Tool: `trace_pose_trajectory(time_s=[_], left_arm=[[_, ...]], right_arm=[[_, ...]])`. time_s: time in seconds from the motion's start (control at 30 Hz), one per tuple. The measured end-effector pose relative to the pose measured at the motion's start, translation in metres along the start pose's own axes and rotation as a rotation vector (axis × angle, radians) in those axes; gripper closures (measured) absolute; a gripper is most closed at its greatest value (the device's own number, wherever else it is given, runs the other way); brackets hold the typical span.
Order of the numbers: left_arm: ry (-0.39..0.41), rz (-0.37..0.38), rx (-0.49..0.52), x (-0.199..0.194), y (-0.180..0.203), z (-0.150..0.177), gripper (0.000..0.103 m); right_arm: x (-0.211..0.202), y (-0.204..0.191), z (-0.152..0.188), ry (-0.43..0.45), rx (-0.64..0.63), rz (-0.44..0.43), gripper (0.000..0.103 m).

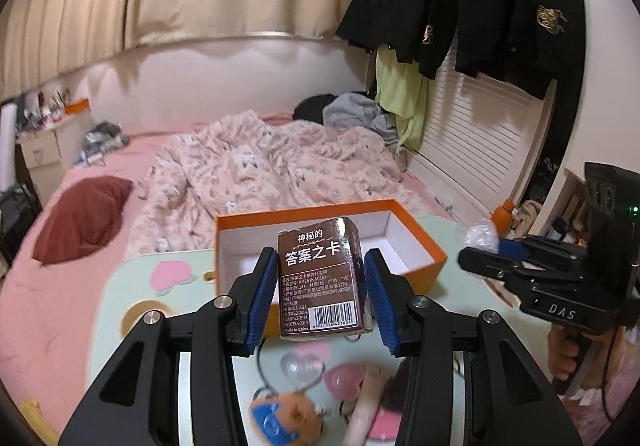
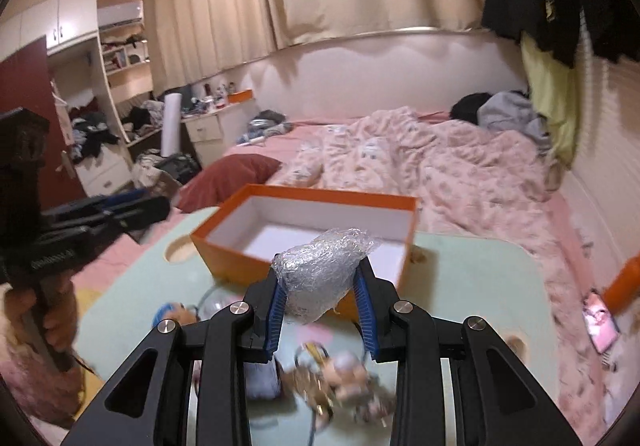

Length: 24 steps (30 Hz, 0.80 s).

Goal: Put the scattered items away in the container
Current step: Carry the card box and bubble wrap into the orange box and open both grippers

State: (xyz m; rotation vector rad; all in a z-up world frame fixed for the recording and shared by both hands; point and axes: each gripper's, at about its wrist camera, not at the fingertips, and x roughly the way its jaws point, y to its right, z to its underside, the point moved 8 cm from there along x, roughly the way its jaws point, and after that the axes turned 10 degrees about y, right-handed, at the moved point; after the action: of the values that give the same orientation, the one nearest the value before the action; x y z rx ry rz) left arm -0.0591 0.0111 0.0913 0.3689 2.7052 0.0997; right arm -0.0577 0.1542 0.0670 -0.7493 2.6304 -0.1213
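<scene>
While both tools are held above the pale green table [image 1: 120,286], each carries an item. The left gripper [image 1: 322,294] pinches a brown card box [image 1: 318,282] between its blue ribbed pads [image 1: 262,298], one pad against each side face; the box stands upright, its printed back and barcode facing the camera. The box is clear of the table and sits, in this view, in front of the near wall of the orange container [image 1: 424,230].

The right gripper [image 2: 322,300] is clamped on a bubble-wrap bundle [image 2: 320,270], which bulges above and below its pads. In the right wrist view the bundle overlaps the container's [image 2: 224,246] near wall; whether it is over the opening cannot be told.

The container is open-topped, white inside, and rests on the far part of the table; no item shows inside it.

Loose items lie on the table below the grippers: a small plush toy with a blue face [image 1: 276,422], a clear heart-shaped piece [image 1: 302,368], a pink round piece [image 1: 344,378], and a blurred keychain cluster [image 2: 340,386].

A hand [image 1: 568,354] grips the right tool's handle. A bed with a pink patterned quilt [image 1: 272,165] lies beyond the table.
</scene>
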Motion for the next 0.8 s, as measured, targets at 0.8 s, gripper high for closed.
trace_pose_trajectory(time_s=[0.8], left_arm=[[-0.179,-0.014,-0.133,0.101,-0.036,0.045,0.057]], right_arm=[[0.09,0.033,0.02,-0.214,0.036,0.015,0.072]])
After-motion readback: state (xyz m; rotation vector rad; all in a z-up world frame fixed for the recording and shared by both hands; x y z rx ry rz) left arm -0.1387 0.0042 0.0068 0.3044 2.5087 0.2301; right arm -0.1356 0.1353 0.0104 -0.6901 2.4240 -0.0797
